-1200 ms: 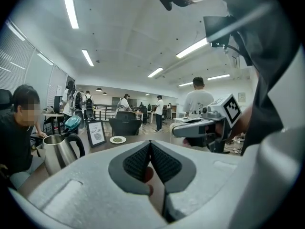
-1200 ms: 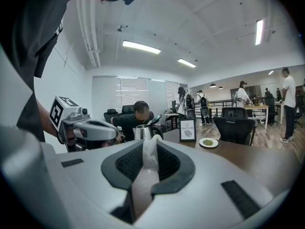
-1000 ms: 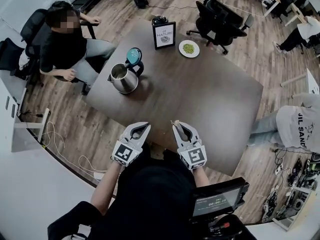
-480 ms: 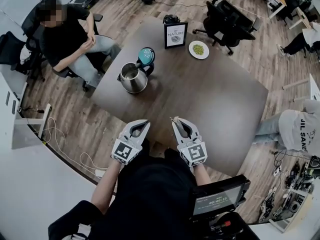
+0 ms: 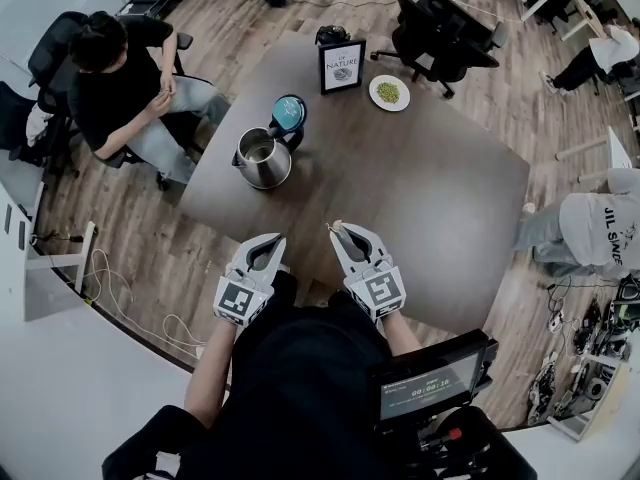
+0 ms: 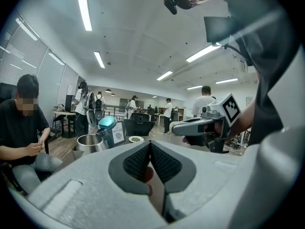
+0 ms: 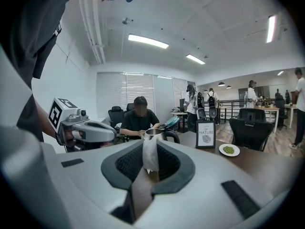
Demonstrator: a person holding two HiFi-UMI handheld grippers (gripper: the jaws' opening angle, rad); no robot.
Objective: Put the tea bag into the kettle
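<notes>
Jaws of right gripper [image 5: 340, 231] pinch small white paper tea bag [image 7: 149, 155], bag poking past the tips, likely for a clean drop; open-lidded steel kettle [image 5: 262, 159] sits well ahead. Left gripper [image 5: 266, 242] closed, empty.

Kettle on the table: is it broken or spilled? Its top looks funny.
Nothing looks broken or spilled. The kettle stands upright on the table; its teal lid is just flipped open. The right gripper holds the tea bag.
</notes>
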